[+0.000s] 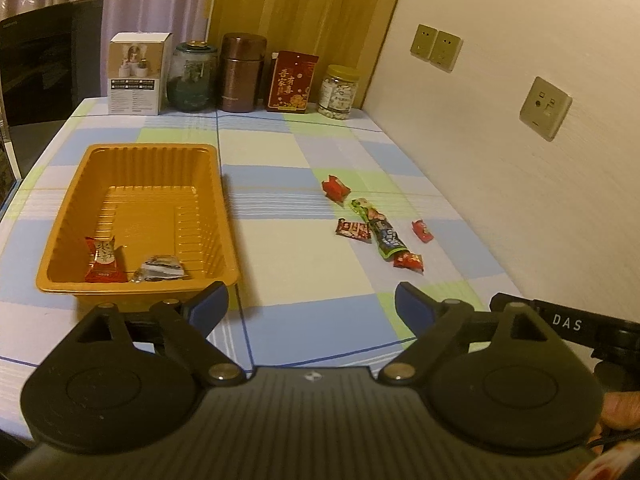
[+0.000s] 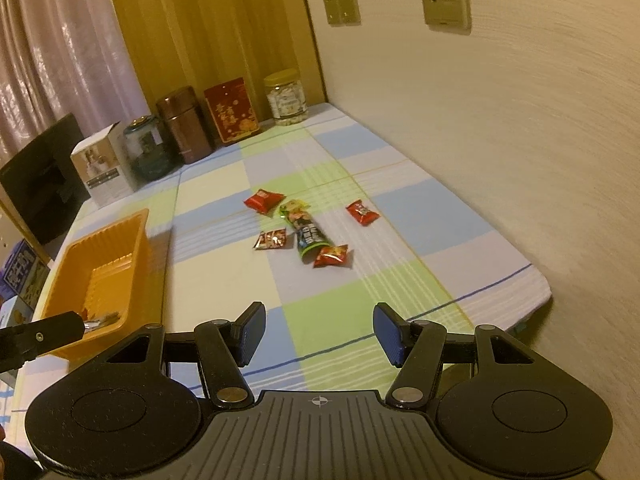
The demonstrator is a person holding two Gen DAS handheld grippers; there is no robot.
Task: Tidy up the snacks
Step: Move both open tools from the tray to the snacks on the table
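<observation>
The left hand-held gripper (image 1: 312, 304) stands at the bottom of its view with its 2 blue-padded jaws spread wide and nothing between them. Its left fingertip is just in front of the near rim of the orange ribbed plastic tray (image 1: 218, 200), which fills the lower left of that frame. In the tray's near end lie 2 snacks: a red wrapped candy (image 1: 103, 260) leaning on the wall, and a small silver-grey packet (image 1: 162, 268) beside it.

The right hand-held gripper (image 2: 319, 334), at the bottom of its own view, holds its jaws partly apart, also with nothing in them.

The other snacks lie loose on the checked blue, green and white tablecloth (image 1: 288, 280), right of centre in the left view and well apart from the tray. There is a long green and dark stick packet (image 2: 306, 232) with 4 small red packets around it: 1 at its upper left (image 2: 264, 200), 1 at its left (image 2: 272, 239), 1 touching its lower end (image 2: 331, 256) and 1 apart at the right (image 2: 362, 212).

At the far edge of the table, in the upper part of the left view, stand in 1 row a white carton (image 1: 138, 74), a dark green glass jar (image 1: 192, 78), a brown metal canister (image 1: 242, 72), a red box with gold print (image 1: 292, 82) and a clear plastic jar with yellow lid (image 1: 339, 92).
</observation>
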